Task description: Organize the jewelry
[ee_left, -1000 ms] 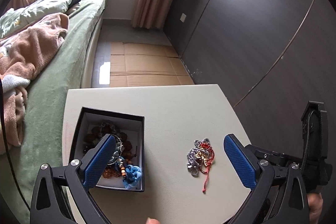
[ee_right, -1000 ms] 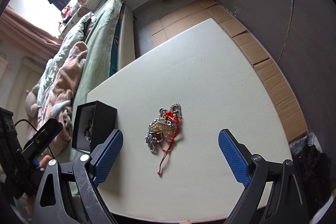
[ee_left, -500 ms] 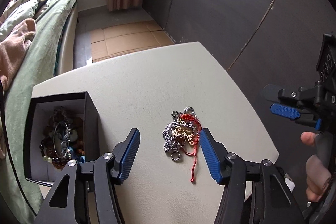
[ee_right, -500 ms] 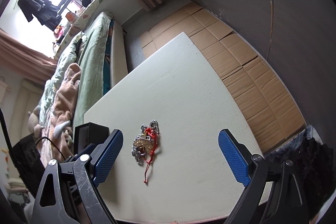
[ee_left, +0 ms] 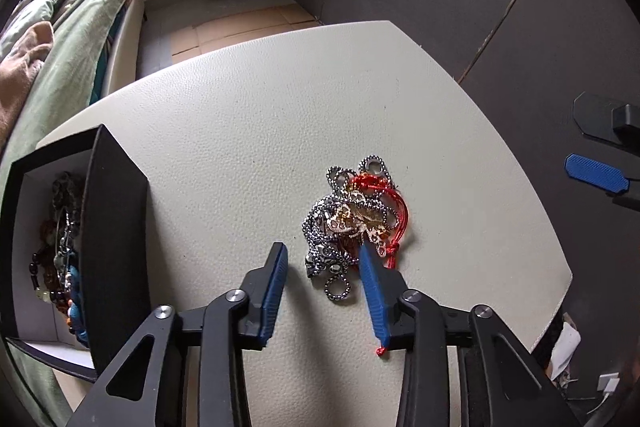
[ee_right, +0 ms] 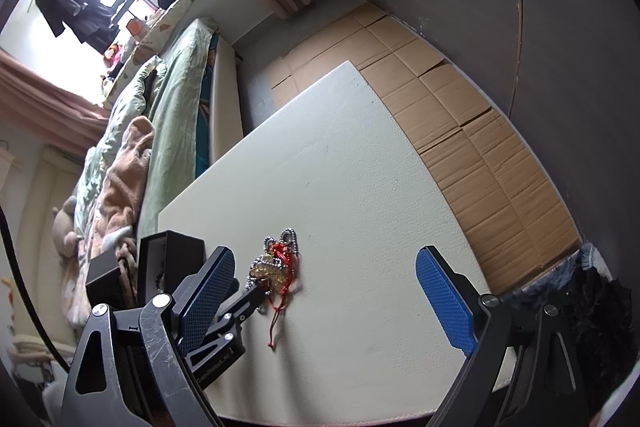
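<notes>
i think the task is partly done: several beaded pieces lie already inside the black box. one tangled pile is left on the table, right of the box. my left gripper is half spread around its near end, not pinching yet. my right gripper hangs wide spread, holding nothing.

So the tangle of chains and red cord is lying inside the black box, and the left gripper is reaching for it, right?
Not quite. The tangle of chains and red cord lies on the white table, beside the black box, as the left wrist view shows. The left gripper is indeed reaching for it.
</notes>
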Demonstrator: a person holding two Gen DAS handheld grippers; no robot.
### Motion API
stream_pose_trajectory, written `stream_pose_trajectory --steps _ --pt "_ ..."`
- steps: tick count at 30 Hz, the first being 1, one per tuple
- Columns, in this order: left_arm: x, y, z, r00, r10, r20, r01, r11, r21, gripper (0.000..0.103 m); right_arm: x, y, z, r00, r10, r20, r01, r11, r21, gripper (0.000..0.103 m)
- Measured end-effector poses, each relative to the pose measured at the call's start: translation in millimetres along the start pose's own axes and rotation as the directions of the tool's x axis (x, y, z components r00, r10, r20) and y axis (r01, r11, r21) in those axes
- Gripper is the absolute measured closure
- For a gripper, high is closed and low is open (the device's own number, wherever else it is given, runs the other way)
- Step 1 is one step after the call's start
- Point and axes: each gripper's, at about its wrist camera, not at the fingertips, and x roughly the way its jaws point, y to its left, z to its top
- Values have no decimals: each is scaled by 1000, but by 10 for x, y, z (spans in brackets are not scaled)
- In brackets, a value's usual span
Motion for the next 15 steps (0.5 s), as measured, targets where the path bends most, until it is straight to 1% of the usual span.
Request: stream_pose_trajectory --steps 1,2,4,5,6,7,10,13,15 --pt "-13 -3 -9 1000 2 16 -2 1000 6 76 8 16 -4 1000 0 -2 0 1000 -5 10" --pt "-19 2 -9 1000 -15 15 15 1000 2 78 19 31 -9 1000 0 -5 0 1000 -11 10" --pt "-37 30 -15 999 -28 17 28 1000 -11 80 46 69 -17 1000 -4 -11 4 1000 -24 10" --pt "-59 35 -15 999 -27 27 27 1000 -10 85 59 88 -24 1000 -7 -13 7 999 -31 10" --pt "-103 43 -10 999 -33 41 33 999 -9 97 75 110 -31 1000 -10 -17 9 999 -39 10" --pt "-151 51 4 998 -41 51 42 999 -10 100 94 135 -38 1000 -12 -21 11 999 -47 10" --pt "-286 88 38 994 -50 94 52 998 -17 101 142 216 -72 999 -15 -30 13 997 -71 10" --pt "-399 136 71 988 -90 121 96 995 -40 101 188 279 -79 999 -16 -37 12 996 -87 11" --pt "-489 159 90 984 -96 148 103 994 -44 101 222 305 -90 999 -14 -43 10 996 -91 11"
